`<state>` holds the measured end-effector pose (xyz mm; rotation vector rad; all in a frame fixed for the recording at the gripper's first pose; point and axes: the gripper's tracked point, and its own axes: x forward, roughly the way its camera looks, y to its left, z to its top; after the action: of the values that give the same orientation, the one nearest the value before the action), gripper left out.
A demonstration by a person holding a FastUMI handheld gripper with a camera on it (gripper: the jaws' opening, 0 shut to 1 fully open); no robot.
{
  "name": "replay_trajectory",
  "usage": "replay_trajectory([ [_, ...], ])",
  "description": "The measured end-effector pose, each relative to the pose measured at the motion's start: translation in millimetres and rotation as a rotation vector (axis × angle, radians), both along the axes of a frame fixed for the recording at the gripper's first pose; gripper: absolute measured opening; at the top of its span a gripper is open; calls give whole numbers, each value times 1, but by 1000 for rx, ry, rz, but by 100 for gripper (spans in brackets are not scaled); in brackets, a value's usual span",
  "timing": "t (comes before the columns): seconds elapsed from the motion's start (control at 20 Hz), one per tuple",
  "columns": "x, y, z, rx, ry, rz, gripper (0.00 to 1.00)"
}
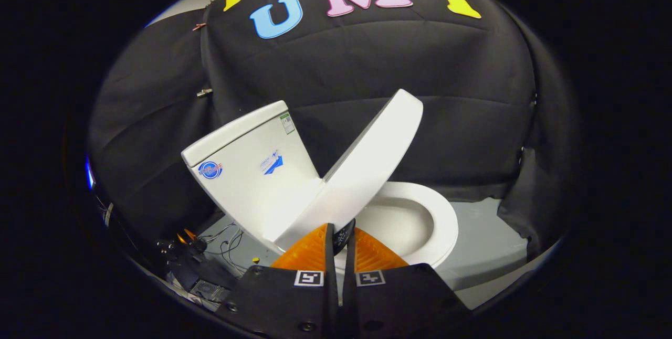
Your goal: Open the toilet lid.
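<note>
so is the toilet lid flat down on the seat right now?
No. The lid is raised at a slant, partway up between the seat and the tank, its near edge pinched at the gripper fingertips.

So the toilet (pixel 294 192) sits on the floor (pixel 483 244) against the cloth wall (pixel 420 92). Tank (pixel 247 171) is on the left, seat (pixel 420 218) on the right, and the lid (pixel 367 160) stands tilted up between them, leaning away from the tank. The gripper (pixel 340 234) is at the near side, fingers nearly together right at the lid's low edge. Some cables (pixel 226 239) lie near-left of the tank.
</note>
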<state>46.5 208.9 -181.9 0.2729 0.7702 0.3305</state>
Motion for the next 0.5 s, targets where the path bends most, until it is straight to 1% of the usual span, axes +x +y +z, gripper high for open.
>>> replay_trajectory([
  [0.3,14,35,32,-13,-77,64,8],
  [0.5,24,67,52,-26,-137,136,8],
])
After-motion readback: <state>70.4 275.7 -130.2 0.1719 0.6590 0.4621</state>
